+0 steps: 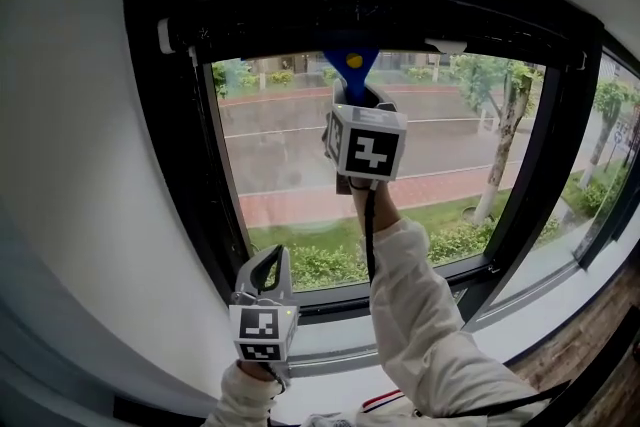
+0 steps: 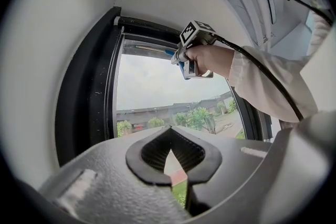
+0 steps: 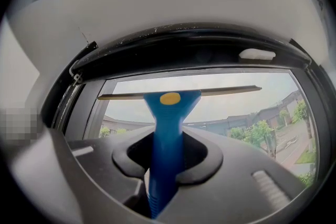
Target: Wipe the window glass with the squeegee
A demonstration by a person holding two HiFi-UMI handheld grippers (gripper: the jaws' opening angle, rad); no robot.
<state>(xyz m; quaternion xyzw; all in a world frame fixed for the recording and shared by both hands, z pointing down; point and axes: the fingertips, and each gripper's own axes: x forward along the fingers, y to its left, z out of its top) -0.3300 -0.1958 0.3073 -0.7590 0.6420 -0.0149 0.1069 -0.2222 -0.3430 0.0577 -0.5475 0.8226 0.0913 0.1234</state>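
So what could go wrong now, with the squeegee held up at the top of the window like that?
The right gripper holds the squeegee only by its slim blue handle, so pressing on the glass might twist it or let it slip. The blade sits close under the black top frame, so it could catch there or miss a strip of glass.

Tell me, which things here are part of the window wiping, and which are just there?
In the job: blue squeegee, clamped in the right gripper; window glass.

Just there: left gripper, shut and empty, held low; black window frame; white wall; trees outside.
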